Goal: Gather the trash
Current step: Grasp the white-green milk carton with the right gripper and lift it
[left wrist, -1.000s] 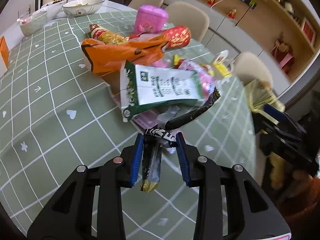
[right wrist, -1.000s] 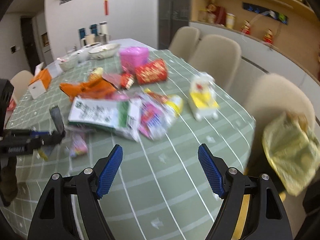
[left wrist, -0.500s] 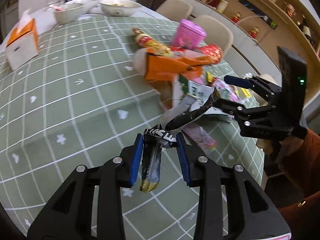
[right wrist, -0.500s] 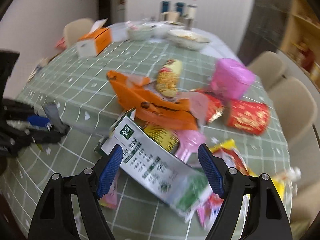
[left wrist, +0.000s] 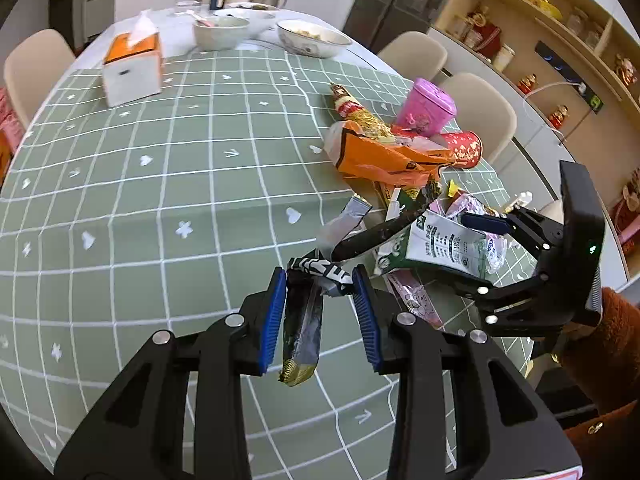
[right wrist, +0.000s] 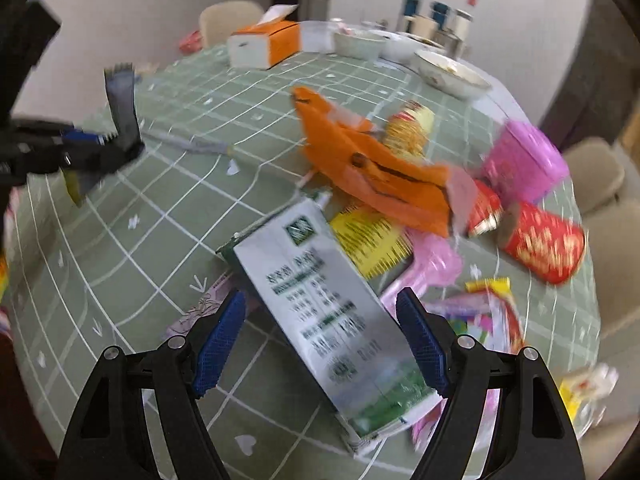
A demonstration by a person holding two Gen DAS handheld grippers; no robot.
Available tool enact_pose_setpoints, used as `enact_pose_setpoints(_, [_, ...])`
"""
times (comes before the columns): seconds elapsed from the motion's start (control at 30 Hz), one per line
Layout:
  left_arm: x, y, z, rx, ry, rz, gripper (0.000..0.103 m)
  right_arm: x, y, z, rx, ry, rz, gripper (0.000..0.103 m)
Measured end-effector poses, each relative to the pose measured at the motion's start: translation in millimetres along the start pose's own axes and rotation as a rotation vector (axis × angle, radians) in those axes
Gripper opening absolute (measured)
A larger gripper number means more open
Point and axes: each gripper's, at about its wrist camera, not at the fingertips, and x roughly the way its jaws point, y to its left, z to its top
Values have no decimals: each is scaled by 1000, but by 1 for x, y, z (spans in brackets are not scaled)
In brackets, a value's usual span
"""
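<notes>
My left gripper [left wrist: 320, 280] is shut on a bunch of black snack wrappers [left wrist: 302, 328]. One hangs down between the pads and a long one [left wrist: 380, 232] sticks up to the right. A white and green milk carton [right wrist: 332, 320] lies on the green checked tablecloth [left wrist: 160, 200] at the near edge of a trash pile. My right gripper [right wrist: 320, 344] stands open over it, one blue pad on each side and neither pressing. Behind the carton lie an orange bag [right wrist: 360, 168], a yellow packet [right wrist: 368, 244], a red can [right wrist: 544, 244] and a pink cup [right wrist: 520, 160].
A tissue box [left wrist: 132, 64] and several bowls [left wrist: 312, 36] stand at the far end of the table, with flasks behind them. Beige chairs [left wrist: 480, 116] ring the table. Shelves line the right wall. A brown sleeve [left wrist: 600, 360] shows at the right edge.
My right gripper swung from the table's edge to the pile and came down over the milk carton. My left gripper drew back from the pile and rolled, still holding the wrappers.
</notes>
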Motion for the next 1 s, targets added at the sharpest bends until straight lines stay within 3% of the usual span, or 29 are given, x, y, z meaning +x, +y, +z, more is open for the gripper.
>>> enact_pose_setpoints(0.13, [-9,0,-7,-17,-3,23,33,16,13,16,-113,21,-31,74])
enact_pose_setpoints(0.23, [-15,-3,-10,-13,-8,25,33,19,3,18,-39,35,-7,59])
enact_pose_setpoints(0.27, [-17,-4,-10,-10,-17,21,33,14,-4,17,12,25,12,42])
enact_pose_setpoints(0.3, [-18,-4,-9,-9,-25,16,33,8,-10,16,65,15,25,16])
enact_pose_setpoints(0.37, [-19,-7,-7,-9,-34,8,33,-13,-27,9,192,-8,42,16])
enact_pose_setpoints(0.47, [-16,-16,-1,-4,-44,-22,33,-50,-39,-3,287,-73,-1,16])
enact_pose_setpoints(0.67, [-12,-35,12,11,-70,-55,33,-75,-37,-25,278,-66,-73,17])
enact_pose_setpoints(0.73, [-13,-39,11,24,-70,-62,33,-70,-37,-28,281,-58,-35,29])
enact_pose_setpoints(0.8, [-12,-39,9,37,-69,-57,33,-62,-32,-26,266,-63,-4,60])
enact_pose_setpoints(0.9, [-10,-33,4,24,-51,-62,33,-51,-20,-18,208,-95,29,65])
enact_pose_setpoints(1.0, [-8,-20,0,5,-38,-57,33,-33,-11,-7,153,-32,17,65])
